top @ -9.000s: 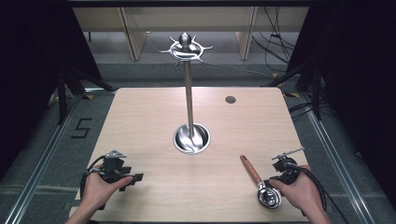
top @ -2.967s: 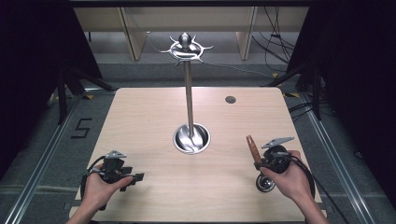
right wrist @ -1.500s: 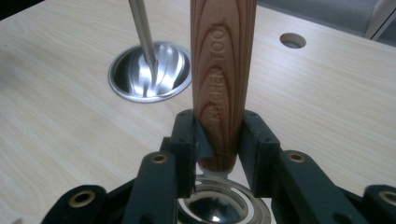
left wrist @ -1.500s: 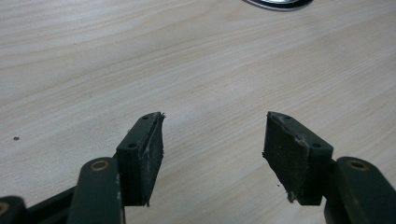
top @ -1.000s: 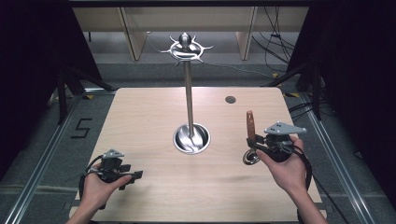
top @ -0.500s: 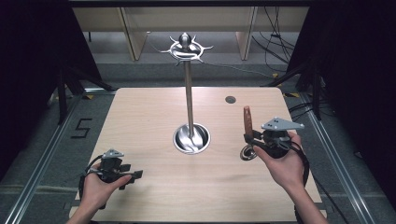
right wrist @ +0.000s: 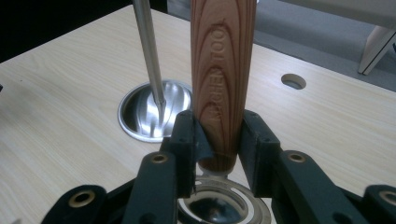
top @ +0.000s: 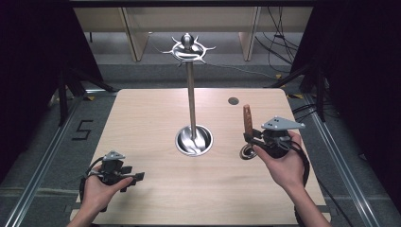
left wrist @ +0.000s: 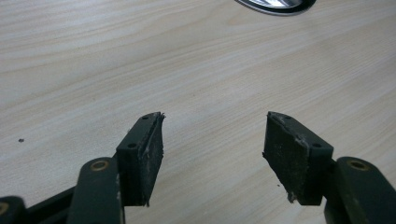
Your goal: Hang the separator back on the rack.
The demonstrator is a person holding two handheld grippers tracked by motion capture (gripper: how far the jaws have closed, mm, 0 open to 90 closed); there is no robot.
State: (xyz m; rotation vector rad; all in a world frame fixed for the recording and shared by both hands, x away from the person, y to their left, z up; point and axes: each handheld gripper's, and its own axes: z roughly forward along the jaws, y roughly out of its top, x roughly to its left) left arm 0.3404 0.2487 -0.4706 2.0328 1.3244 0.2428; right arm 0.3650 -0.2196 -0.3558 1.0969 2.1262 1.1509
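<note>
Right gripper (top: 251,140) clamped on wooden handle (right wrist: 223,74) of kitchen tool (top: 247,130), handle upright, metal ring end (right wrist: 219,205) down by jaws, right side of table (top: 142,118). Stand (top: 191,94) with round steel base (top: 194,140) mid-table, just left of tool. Left gripper (left wrist: 212,140) low at front-left, jaws wide apart, nothing between, bare wood underneath. Small hole (top: 233,100) in tabletop behind tool.

wooden handle (right wrist: 223,70) top cut off, stand pole (right wrist: 148,51) cropped
</note>
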